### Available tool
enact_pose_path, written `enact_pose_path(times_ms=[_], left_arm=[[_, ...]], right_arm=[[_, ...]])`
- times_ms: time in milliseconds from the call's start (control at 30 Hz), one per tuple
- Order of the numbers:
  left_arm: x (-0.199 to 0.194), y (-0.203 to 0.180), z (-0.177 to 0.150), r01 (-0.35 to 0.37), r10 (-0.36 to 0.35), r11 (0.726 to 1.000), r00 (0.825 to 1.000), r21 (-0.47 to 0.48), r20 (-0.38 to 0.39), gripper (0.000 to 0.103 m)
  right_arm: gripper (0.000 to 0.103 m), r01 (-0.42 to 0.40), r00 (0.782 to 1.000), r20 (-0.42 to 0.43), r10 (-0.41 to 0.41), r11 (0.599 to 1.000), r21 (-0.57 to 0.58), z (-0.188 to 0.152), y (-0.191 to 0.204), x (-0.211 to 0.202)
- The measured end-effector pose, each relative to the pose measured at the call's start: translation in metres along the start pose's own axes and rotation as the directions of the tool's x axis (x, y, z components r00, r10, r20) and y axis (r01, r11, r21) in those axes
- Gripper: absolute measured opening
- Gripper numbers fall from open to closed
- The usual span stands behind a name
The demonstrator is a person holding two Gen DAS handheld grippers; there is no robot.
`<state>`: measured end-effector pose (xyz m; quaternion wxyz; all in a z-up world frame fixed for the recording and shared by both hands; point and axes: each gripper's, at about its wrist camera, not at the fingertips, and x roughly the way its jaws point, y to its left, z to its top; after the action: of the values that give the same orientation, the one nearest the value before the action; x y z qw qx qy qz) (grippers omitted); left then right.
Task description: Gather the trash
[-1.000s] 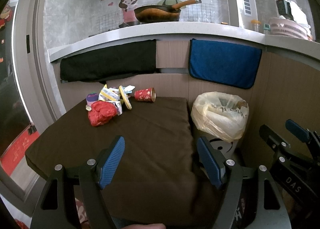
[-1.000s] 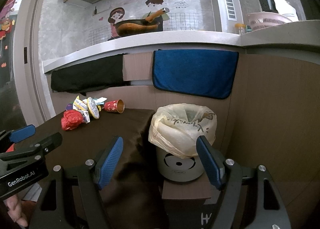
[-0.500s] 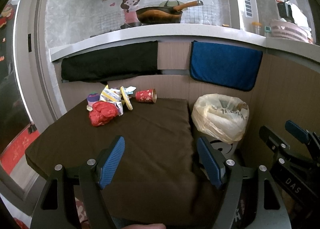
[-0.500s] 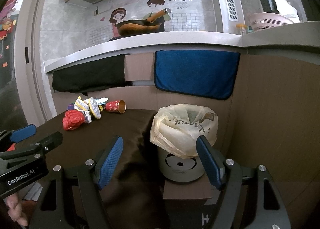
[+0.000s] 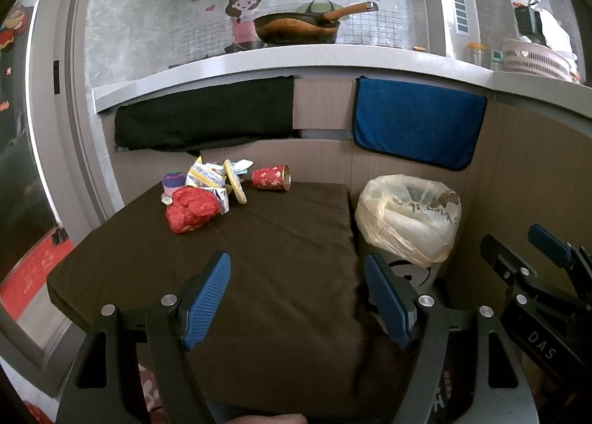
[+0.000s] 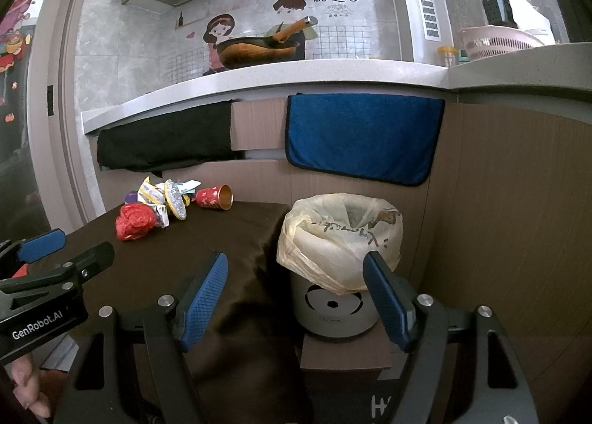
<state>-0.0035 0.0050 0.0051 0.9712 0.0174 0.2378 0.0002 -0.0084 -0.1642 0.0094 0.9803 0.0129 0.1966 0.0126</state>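
A pile of trash lies at the far left of the brown cloth-covered table (image 5: 281,239): a crumpled red wrapper (image 5: 190,210), yellow-white packets (image 5: 207,179), a round disc (image 5: 235,181) and a red paper cup (image 5: 271,177) on its side. To the table's right stands a small grey bin lined with a yellowish bag (image 5: 409,216), its mouth gaping. My left gripper (image 5: 299,298) is open over the near table edge, far from the pile. My right gripper (image 6: 296,294) is open just before the bin (image 6: 340,235). The red wrapper (image 6: 135,220) and cup (image 6: 214,197) also show in the right view.
A black cloth (image 5: 203,118) and a blue towel (image 5: 418,124) hang from the counter behind. A wok (image 5: 296,27) sits on the counter, a pink basket (image 5: 536,61) at right. The bin stands on a low brown box (image 6: 344,350). Wood panelling closes the right side.
Both views have risen and drifted slightly; the trash pile and bin sit a little lower in frame. Both grippers stay open and nothing has been touched.
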Motion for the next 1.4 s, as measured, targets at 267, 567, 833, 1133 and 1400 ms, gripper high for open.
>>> enact_pose_path(times_ms=[267, 567, 833, 1133, 1400], left_arm=[[0.0, -0.001, 0.001, 0.002, -0.002, 1.0, 1.0, -0.003, 0.003, 0.075], [-0.002, 0.004, 0.0, 0.001, -0.001, 1.0, 1.0, -0.004, 0.003, 0.075], [0.001, 0.007, -0.002, -0.001, 0.001, 1.0, 1.0, -0.011, -0.004, 0.075], [0.025, 0.019, 0.005, -0.001, -0.001, 0.999, 0.998, -0.042, -0.057, 0.075], [0.09, 0.102, 0.022, -0.053, 0.037, 0.985, 0.995, -0.163, -0.097, 0.075]], right_arm=[[0.073, -0.001, 1.0, 0.0, 0.001, 1.0, 0.0, 0.0, 0.0, 0.0], [0.073, -0.001, 1.0, 0.0, 0.001, 1.0, -0.001, 0.0, 0.0, 0.0], [0.073, -0.003, 1.0, -0.005, 0.003, 1.0, 0.003, -0.002, -0.001, 0.001], [0.073, -0.009, 1.0, -0.03, 0.009, 1.0, 0.005, 0.002, -0.004, 0.022], [0.073, -0.096, 0.994, -0.048, 0.095, 0.995, -0.021, 0.037, 0.02, 0.09]])
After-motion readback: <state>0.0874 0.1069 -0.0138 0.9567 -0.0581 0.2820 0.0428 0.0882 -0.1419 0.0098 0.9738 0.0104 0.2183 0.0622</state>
